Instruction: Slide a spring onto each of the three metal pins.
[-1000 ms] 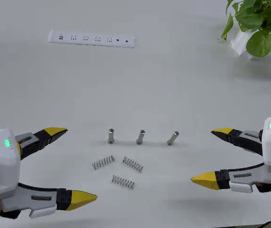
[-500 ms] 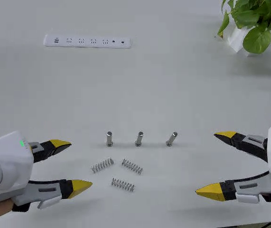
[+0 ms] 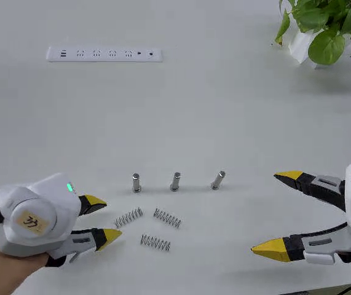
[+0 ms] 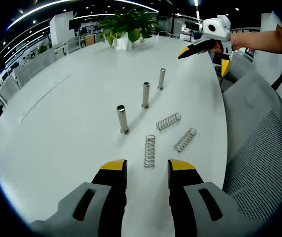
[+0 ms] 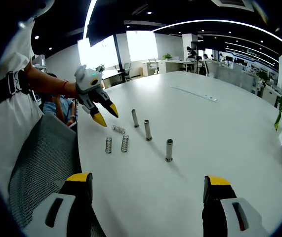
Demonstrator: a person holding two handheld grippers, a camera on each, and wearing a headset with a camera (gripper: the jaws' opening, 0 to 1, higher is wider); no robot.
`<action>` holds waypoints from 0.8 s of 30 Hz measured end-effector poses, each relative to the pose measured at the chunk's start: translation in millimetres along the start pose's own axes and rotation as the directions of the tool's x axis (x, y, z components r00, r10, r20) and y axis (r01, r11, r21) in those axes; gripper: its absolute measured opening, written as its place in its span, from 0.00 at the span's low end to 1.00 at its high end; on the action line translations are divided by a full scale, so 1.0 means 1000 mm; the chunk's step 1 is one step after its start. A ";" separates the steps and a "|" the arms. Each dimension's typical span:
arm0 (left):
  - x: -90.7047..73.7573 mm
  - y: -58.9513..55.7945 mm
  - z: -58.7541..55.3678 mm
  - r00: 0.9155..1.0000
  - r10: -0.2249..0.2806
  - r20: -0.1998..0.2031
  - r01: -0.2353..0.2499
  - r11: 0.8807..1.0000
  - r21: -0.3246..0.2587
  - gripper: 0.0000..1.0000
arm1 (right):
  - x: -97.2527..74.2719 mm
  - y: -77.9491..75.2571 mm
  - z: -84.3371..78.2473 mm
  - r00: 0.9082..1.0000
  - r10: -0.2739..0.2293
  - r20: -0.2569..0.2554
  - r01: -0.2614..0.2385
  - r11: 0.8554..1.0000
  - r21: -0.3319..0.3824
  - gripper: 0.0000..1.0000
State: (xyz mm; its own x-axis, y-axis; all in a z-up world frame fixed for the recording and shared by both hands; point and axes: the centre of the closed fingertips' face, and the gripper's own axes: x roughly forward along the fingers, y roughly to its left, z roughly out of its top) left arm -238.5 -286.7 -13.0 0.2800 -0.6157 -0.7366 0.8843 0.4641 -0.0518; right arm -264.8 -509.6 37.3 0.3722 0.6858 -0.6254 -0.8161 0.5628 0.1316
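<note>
Left hand-held gripper (image 3: 110, 217) sits low at the near left of the white surface (image 3: 224, 110). Its jaws are parted by a modest gap with nothing between them, tips aimed right. A hand (image 3: 6, 276) holds it from behind. Right hand-held gripper (image 3: 265, 212) is at the near right, jaws spread wide and empty, tips aimed left, well apart from the parts. Can't tell whether either one's tips touch the surface.

Front spring (image 3: 155, 243) lies flat closest to the person, between the two hand-held grippers but nearer the left one. Left spring (image 3: 128, 217) lies flat a little farther back, just beside the left hand-held gripper's tips, not touching. In the left gripper view it sits straight ahead of the gap between the jaws. Right spring (image 3: 167, 217) lies flat near the left spring, apart from it. All three are loose and none touches another.

Behind them, three metal pins stand on end in a row: left pin (image 3: 136, 182), middle pin (image 3: 175, 181), right pin (image 3: 217, 179). They are evenly spaced, apart from each other and from the springs, shafts bare.

Far back on the left, a white power strip (image 3: 104, 54) lies flat. At the far right corner is a green potted plant (image 3: 326, 27) in a white pot.
</note>
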 end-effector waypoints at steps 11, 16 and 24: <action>0.014 -0.002 -0.011 0.996 -0.004 -0.085 0.007 0.999 0.032 0.18 | -0.001 0.004 0.002 1.000 -0.001 -0.002 0.001 1.000 0.004 0.91; 0.018 -0.002 -0.012 0.995 -0.008 -0.102 0.013 0.999 0.045 0.16 | 0.000 0.000 -0.002 1.000 -0.001 -0.001 0.001 1.000 0.010 0.90; 0.022 0.000 -0.012 0.990 -0.010 -0.142 0.023 0.996 0.089 0.12 | 0.000 -0.002 -0.006 1.000 -0.004 -0.001 0.004 1.000 0.019 0.90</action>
State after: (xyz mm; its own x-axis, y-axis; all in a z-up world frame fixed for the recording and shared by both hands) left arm -237.5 -292.4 -37.3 0.2151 -0.5235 -0.8244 0.9202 0.3914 -0.0084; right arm -265.8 -513.8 32.4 0.3747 0.6829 -0.6271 -0.8062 0.5740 0.1433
